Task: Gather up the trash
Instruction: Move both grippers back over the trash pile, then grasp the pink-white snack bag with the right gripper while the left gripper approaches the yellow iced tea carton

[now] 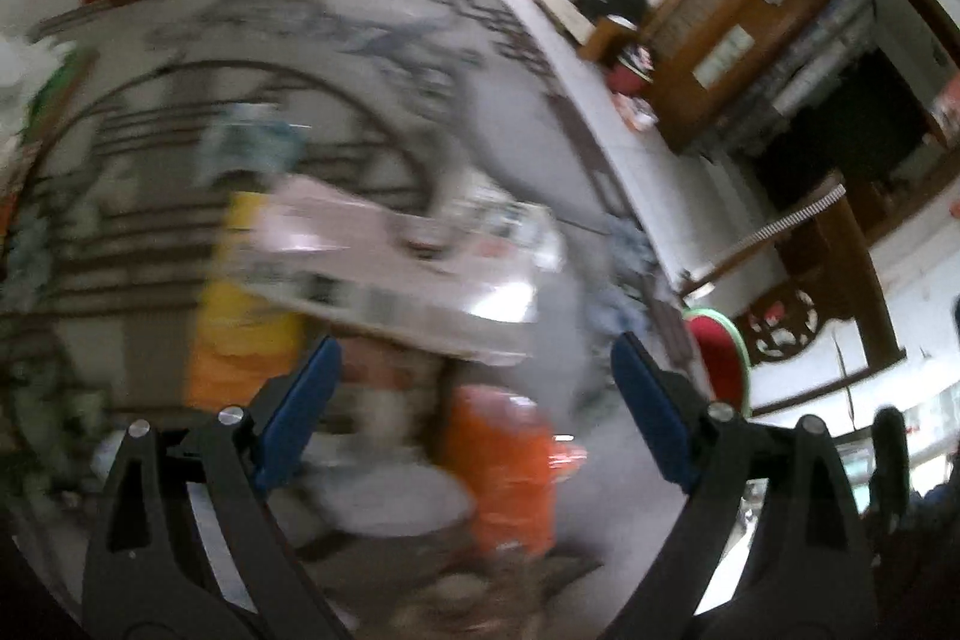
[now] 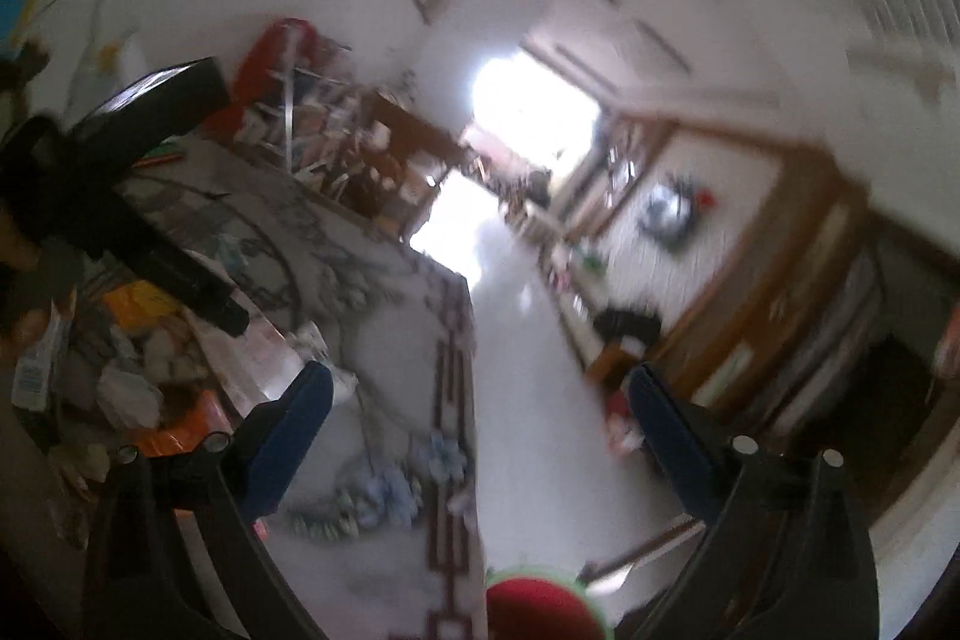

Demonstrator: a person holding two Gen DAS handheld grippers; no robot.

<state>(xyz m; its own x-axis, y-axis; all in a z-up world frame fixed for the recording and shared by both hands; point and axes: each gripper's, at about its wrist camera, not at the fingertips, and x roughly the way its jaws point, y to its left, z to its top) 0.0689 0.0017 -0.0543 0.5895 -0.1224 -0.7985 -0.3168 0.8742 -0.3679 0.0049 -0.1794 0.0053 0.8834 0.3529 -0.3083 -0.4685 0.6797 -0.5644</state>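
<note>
Your left gripper (image 1: pixel 474 388) is spread wide with nothing between the pads, angled down over the trash pile (image 1: pixel 384 280) on the patterned rug (image 1: pixel 372 34), which suits reaching for wrappers. The pile sits just ahead: a pale flat carton, yellow and orange wrappers (image 1: pixel 510 466), all smeared by blur, so I can't tell single items apart. Your right gripper (image 2: pixel 480 412) is also spread and empty, aimed more level across the floor, with the pile (image 2: pixel 120 358) off to its left. The red bin with the green rim (image 2: pixel 540 604) is cut off at the frame bottom, probably the drop spot. The left gripper's body (image 2: pixel 120 220) hides part of the pile.
</note>
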